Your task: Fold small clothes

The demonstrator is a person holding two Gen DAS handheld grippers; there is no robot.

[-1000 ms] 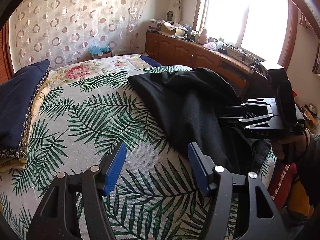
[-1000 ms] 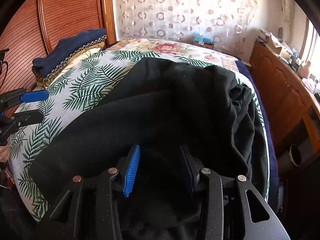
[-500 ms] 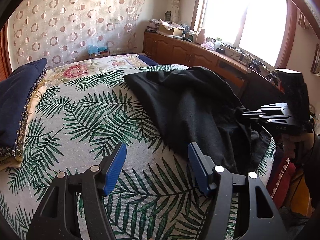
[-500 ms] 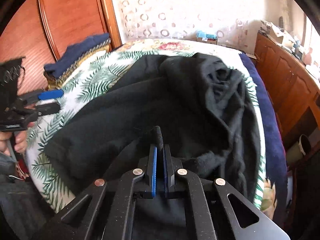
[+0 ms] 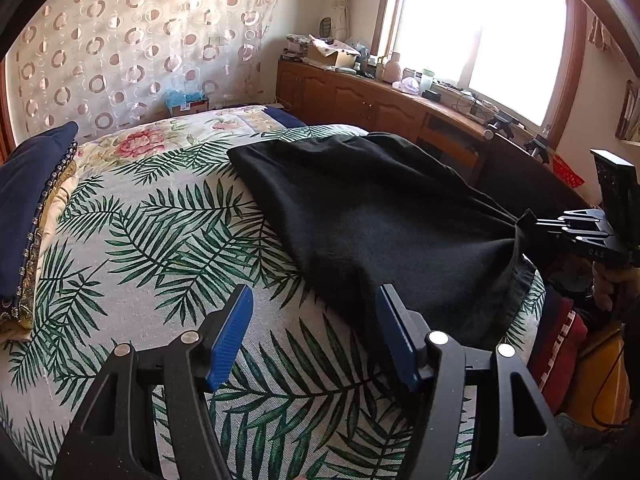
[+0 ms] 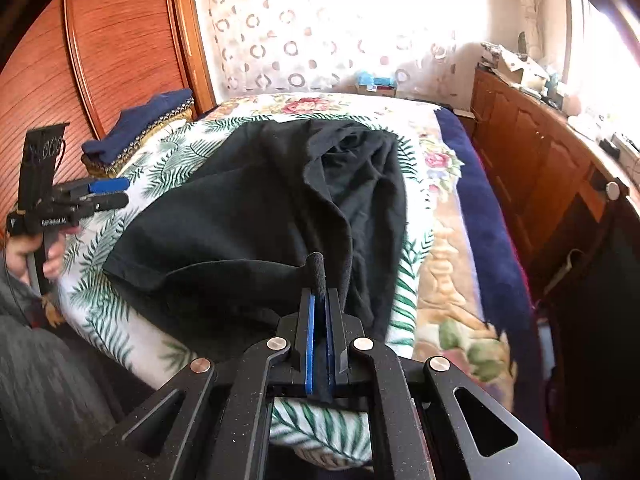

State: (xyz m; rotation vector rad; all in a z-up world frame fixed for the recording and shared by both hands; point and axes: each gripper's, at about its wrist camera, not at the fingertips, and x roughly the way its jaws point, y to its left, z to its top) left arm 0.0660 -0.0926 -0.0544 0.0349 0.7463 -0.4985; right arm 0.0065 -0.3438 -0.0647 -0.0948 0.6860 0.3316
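- Where the right tool [image 6: 318,312] pinches it, the black garment [image 6: 260,204] rises in a small fold from between the blue pads [image 6: 310,344] and spreads away ahead of that tool across the bed [image 6: 436,264].
- Ahead and to the right of the left tool [image 5: 314,332], the same garment [image 5: 384,224] lies with its near hem just beyond the right fingertip.
- A palm-leaf bedspread [image 5: 160,240] covers the bed; a navy pillow [image 5: 24,200] sits far left, a wooden cabinet [image 5: 360,100] under a bright window [image 5: 480,28] far right.
- Right tool: clenched on the garment's edge.
- Left tool: spread apart, gripping nothing, over bare bedspread.
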